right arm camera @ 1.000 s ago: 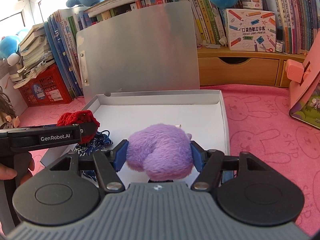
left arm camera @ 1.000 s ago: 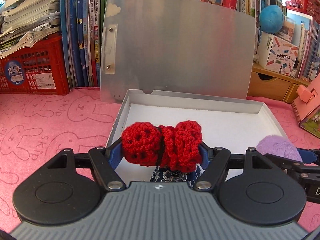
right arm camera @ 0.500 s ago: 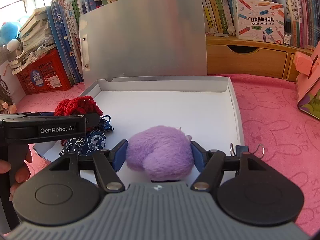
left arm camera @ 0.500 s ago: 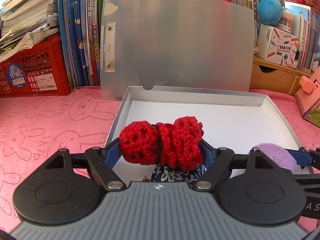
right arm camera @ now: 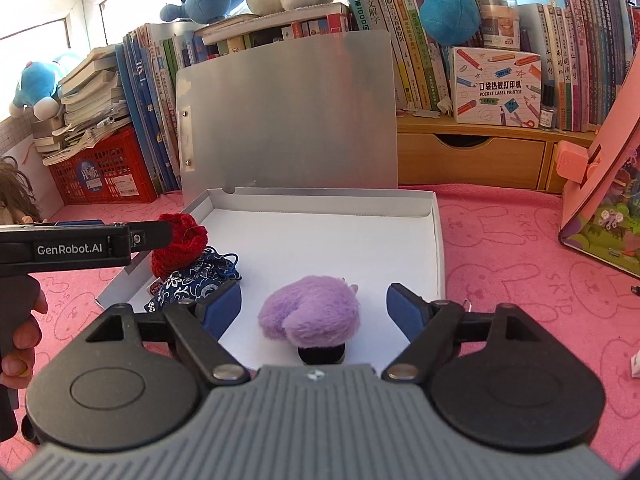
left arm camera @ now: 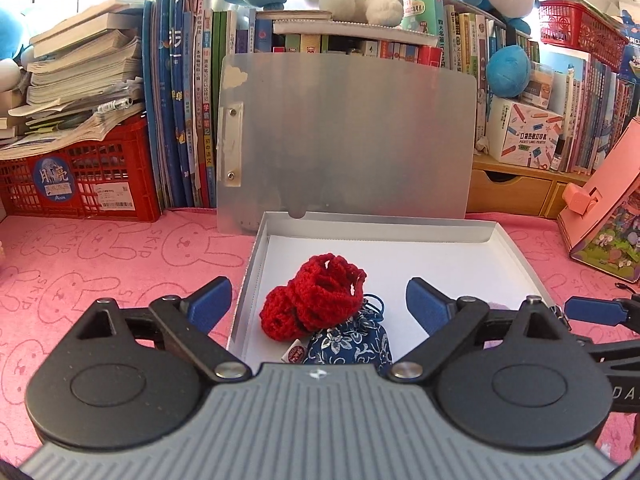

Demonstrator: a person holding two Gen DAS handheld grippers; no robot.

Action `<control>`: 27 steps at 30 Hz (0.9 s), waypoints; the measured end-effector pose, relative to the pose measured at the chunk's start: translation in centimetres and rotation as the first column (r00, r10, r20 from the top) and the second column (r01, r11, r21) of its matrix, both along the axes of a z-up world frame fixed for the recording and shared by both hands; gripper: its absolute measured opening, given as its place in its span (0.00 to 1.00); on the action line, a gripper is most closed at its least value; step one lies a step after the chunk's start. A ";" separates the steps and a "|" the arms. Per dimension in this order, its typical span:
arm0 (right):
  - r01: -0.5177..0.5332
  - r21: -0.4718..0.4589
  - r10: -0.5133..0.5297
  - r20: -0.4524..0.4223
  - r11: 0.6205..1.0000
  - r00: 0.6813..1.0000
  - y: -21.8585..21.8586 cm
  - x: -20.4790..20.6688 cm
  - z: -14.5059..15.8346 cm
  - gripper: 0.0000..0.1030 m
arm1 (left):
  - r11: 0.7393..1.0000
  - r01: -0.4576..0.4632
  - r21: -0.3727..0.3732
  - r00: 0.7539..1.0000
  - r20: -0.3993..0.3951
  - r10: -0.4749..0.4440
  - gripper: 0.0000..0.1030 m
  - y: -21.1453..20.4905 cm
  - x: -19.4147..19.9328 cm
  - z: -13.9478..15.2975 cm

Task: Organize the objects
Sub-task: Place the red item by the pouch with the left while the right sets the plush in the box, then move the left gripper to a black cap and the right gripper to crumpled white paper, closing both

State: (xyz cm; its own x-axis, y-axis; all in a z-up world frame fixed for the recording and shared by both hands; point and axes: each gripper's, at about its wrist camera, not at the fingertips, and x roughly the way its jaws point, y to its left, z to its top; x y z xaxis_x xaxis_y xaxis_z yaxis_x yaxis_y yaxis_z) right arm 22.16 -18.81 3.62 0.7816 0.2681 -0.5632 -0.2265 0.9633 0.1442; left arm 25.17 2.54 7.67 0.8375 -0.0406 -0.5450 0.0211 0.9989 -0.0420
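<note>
In the left wrist view, the left gripper [left arm camera: 319, 300] is seen spread apart, its jaws just opened; the red crocheted piece [left arm camera: 314, 302] is released onto the blue floral pouch [left arm camera: 352, 340] inside the white box [left arm camera: 516, 256].

In the right wrist view, the right gripper [right arm camera: 314, 306] has likewise just opened, and the purple plush [right arm camera: 310, 314] is left free in the box. Both placements seem done. A pink bunny-print cloth [right arm camera: 520, 264] and bookshelves [right arm camera: 420, 40] surround it.

Crochet piece [left arm camera: 316, 300] atop pouch [left arm camera: 352, 340] in box [left arm camera: 516, 256]; plush [right arm camera: 310, 312] right.
</note>
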 end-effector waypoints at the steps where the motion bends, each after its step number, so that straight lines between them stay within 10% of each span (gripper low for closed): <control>1: -0.003 -0.001 0.003 0.009 1.000 1.000 -0.2 -0.5 0.2 0.85 | 1.000 0.002 0.001 1.000 0.008 -0.002 0.94 0.2 -0.7 0.3; 27: 0.079 0.031 -0.082 0.120 0.996 0.989 -4.3 -15.5 -3.1 0.99 | 0.997 -0.081 0.011 0.984 0.157 0.079 0.96 6.0 -21.9 -5.1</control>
State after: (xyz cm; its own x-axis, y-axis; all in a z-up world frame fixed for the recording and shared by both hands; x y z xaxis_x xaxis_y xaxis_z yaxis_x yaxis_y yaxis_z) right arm 6.65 -23.07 0.56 0.8634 0.2146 -0.4566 -0.1656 0.9754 0.1454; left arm 3.23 8.49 2.59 0.9127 0.0382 -0.4069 -0.0540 0.9982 -0.0274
